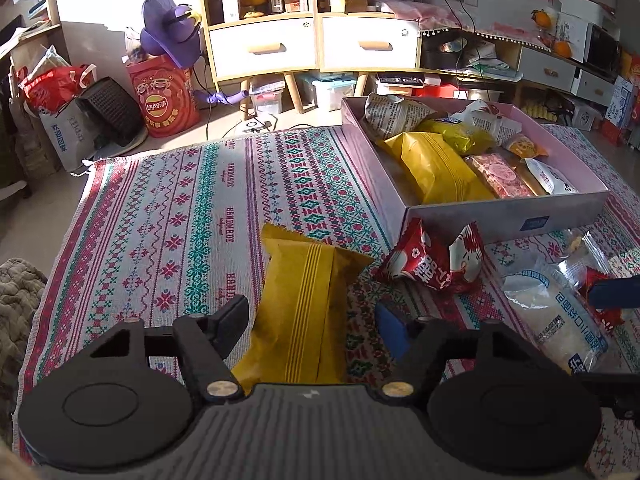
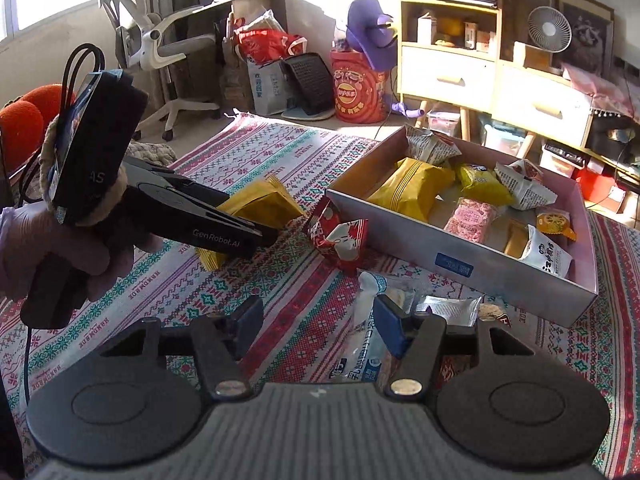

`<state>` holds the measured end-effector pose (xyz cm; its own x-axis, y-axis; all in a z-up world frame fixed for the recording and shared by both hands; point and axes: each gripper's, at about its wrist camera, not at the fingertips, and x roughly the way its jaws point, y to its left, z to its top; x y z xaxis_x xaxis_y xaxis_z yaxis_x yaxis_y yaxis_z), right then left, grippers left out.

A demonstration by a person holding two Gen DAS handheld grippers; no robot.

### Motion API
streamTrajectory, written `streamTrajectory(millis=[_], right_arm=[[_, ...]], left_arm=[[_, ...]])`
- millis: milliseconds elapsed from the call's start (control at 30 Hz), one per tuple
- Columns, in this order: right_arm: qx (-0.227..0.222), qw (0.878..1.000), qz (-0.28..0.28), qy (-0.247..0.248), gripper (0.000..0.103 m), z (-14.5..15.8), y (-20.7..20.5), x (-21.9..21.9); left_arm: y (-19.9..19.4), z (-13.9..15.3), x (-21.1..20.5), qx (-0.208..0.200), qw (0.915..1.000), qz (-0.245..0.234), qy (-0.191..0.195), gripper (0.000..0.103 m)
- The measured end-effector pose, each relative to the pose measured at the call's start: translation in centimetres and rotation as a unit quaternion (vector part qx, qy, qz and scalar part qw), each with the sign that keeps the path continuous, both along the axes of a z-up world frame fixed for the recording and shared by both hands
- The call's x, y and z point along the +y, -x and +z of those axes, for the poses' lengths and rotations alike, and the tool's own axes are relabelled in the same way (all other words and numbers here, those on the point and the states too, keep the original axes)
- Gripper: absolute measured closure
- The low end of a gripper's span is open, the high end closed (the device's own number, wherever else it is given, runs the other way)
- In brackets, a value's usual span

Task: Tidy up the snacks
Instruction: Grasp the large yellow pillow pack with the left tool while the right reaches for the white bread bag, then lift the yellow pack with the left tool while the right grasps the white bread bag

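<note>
Left gripper [image 1: 310,328]: spread, straddling yellow pack [image 1: 298,312] on cloth [image 1: 160,216], not pinching.
Right gripper [image 2: 316,326]: spread, above clear bag [image 2: 362,344], not touching.
Red pack [image 1: 434,260]: on cloth, just beside box [image 1: 500,216].
Box: holds second yellow pack [image 1: 438,168], pink bar [image 1: 502,174], other snacks.

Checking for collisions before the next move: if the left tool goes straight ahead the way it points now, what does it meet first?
The yellow snack packet. It already lies between the open fingers of the left tool, on the patterned cloth. Whether a pad touches it is unclear.
</note>
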<state>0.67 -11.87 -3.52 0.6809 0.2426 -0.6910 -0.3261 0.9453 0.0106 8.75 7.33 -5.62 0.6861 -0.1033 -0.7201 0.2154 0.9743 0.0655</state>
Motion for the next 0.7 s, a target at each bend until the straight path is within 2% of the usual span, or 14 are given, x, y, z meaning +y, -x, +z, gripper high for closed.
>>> streamTrajectory(millis=[167, 333, 467, 700], right_arm=[[0.018, 0.999, -0.010, 0.046, 0.049, -1.2, 0.0, 0.6], [0.022, 0.998, -0.017, 0.059, 0.048, -1.4, 0.0, 0.8], [0.031, 0.997, -0.019, 0.062, 0.053, -1.2, -0.3, 1.1], [0.058, 0.998, -0.013, 0.029, 0.056, -0.5, -0.3, 1.0]], left_arm=[[-0.4, -0.3, 0.1, 0.034, 0.9993, 0.016, -0.001, 0.047], [-0.2, -0.1, 0.2, 0.057, 0.9981, 0.021, 0.009, 0.049], [0.1, 0.2, 0.3, 0.086, 0.9957, 0.028, 0.022, 0.051], [1.4, 0.5, 0.8, 0.128, 0.9906, 0.025, 0.041, 0.051]])
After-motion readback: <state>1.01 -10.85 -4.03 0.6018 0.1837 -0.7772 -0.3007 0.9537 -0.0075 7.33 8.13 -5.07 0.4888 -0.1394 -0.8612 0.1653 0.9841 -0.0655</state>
